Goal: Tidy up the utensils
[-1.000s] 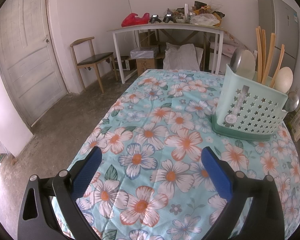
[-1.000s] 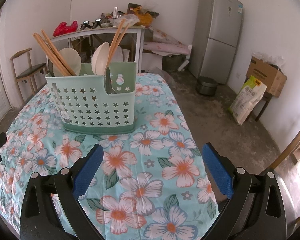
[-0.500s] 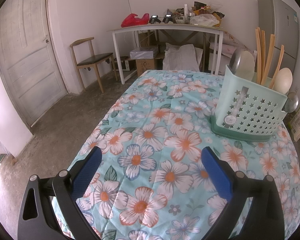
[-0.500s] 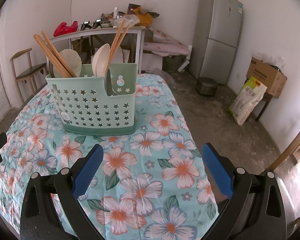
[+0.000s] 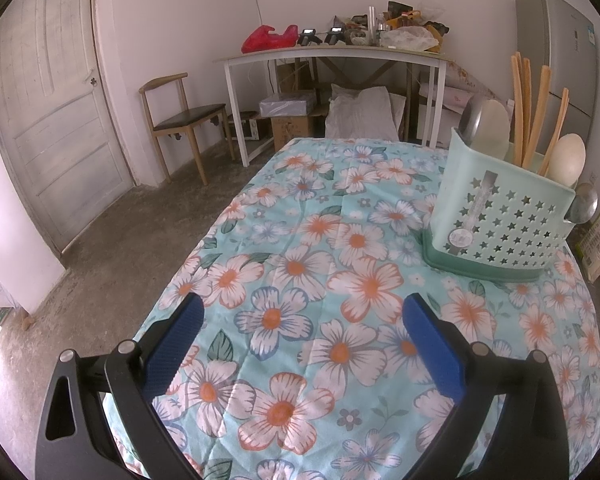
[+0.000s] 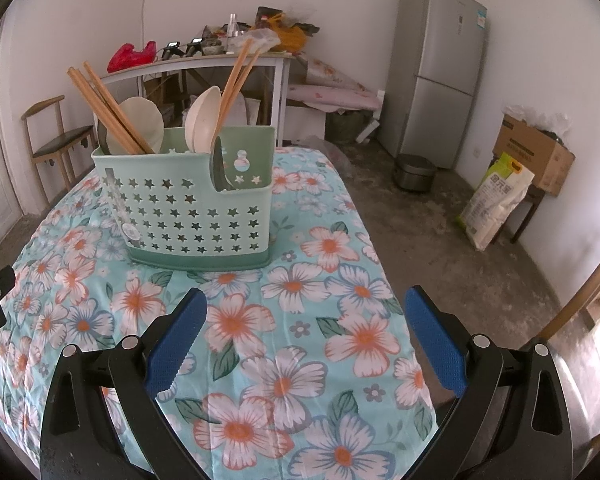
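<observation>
Floral cloth covers the tabletop (image 6: 332, 320), which carries a pale green utensil caddy (image 6: 188, 216) with star-shaped perforations. Wooden chopsticks (image 6: 108, 112) and cream spoons (image 6: 202, 120) stand upright in its compartments; a dark metal utensil (image 6: 219, 164) leans in the front pocket. No loose utensils lie on the visible cloth, so the sorting appears complete or nearly so. The left gripper (image 5: 300, 340) hovers over the cloth with jaws spread wide and nothing between them; the caddy (image 5: 496, 220) sits ahead to its right. The right gripper (image 6: 304, 332) is likewise spread and empty, just short of the caddy. Risk: a careless forward reach could clip the protruding chopsticks and tip the light caddy, or drag the loose cloth.
</observation>
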A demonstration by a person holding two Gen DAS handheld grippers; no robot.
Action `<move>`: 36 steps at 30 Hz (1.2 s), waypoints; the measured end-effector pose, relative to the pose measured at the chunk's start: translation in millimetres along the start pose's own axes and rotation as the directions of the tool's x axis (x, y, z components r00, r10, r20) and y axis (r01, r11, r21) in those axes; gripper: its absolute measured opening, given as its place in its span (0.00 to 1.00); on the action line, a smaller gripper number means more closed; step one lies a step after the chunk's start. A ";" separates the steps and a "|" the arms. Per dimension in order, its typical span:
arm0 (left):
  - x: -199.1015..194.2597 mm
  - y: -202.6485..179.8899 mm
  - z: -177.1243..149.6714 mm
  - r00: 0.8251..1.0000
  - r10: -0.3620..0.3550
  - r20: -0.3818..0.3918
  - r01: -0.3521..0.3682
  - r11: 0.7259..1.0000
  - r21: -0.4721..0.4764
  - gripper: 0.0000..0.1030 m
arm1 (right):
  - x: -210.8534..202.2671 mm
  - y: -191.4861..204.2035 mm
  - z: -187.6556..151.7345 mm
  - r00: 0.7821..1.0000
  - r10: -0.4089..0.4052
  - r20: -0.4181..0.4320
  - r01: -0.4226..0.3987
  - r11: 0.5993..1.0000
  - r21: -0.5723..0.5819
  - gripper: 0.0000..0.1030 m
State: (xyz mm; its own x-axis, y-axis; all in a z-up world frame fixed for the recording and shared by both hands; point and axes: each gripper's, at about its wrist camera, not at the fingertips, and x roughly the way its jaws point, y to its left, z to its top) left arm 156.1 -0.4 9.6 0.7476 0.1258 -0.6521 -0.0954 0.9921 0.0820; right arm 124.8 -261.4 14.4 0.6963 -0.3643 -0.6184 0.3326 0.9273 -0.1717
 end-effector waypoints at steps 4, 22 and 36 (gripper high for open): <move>-0.1 -0.4 0.1 1.000 0.000 0.000 0.000 1.000 0.000 0.95 | 0.2 0.6 -0.3 1.000 0.001 0.000 -0.001 1.000 0.000 0.92; 0.2 0.2 0.0 1.000 -0.001 -0.001 0.001 1.000 0.000 0.95 | -1.6 -0.1 1.3 1.000 -0.002 -0.001 0.002 1.000 0.002 0.92; -0.6 -0.4 0.3 1.000 -0.001 -0.001 0.001 1.000 0.000 0.95 | -0.4 0.2 1.3 1.000 -0.001 0.000 0.001 1.000 0.000 0.92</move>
State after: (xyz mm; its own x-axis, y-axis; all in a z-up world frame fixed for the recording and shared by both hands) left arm 155.9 -0.9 10.3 0.7469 0.1251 -0.6531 -0.0951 0.9921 0.0813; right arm 125.4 -261.1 15.6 0.6961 -0.3655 -0.6180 0.3333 0.9269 -0.1728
